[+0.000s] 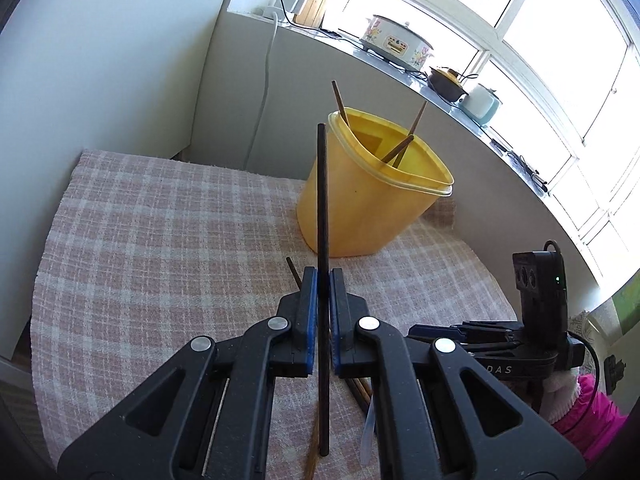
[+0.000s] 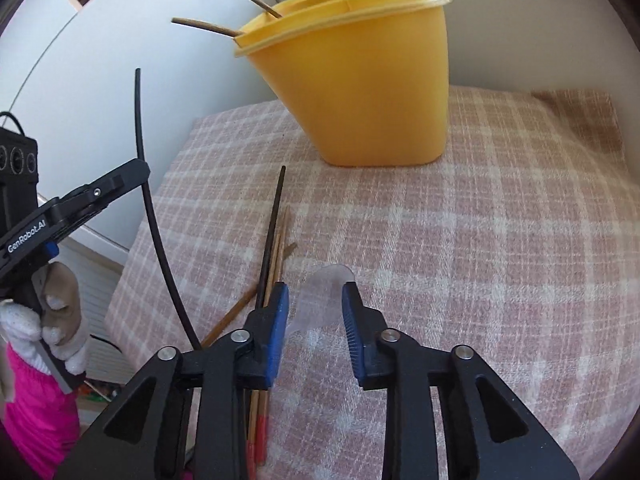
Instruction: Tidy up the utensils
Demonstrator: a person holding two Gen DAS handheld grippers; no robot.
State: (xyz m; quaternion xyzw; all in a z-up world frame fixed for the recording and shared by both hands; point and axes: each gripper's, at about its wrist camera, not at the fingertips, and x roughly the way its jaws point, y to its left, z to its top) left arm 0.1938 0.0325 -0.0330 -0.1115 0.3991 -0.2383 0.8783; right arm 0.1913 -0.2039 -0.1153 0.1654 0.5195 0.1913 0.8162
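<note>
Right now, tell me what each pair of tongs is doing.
Left tongs: shut on a black chopstick.
Right tongs: open, holding nothing, a clear plastic spoon between them.

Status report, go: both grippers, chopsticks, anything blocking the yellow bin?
Left gripper shut on black chopstick. Right gripper open over clear spoon. Yellow bin path clear.

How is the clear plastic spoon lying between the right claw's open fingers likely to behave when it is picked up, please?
The clear plastic spoon looks thin and translucent, so probably very light and somewhat flexible. Its smooth surface may slip between the right claw pads. Lying flat on the checked cloth, it seems unlikely to roll.
</note>
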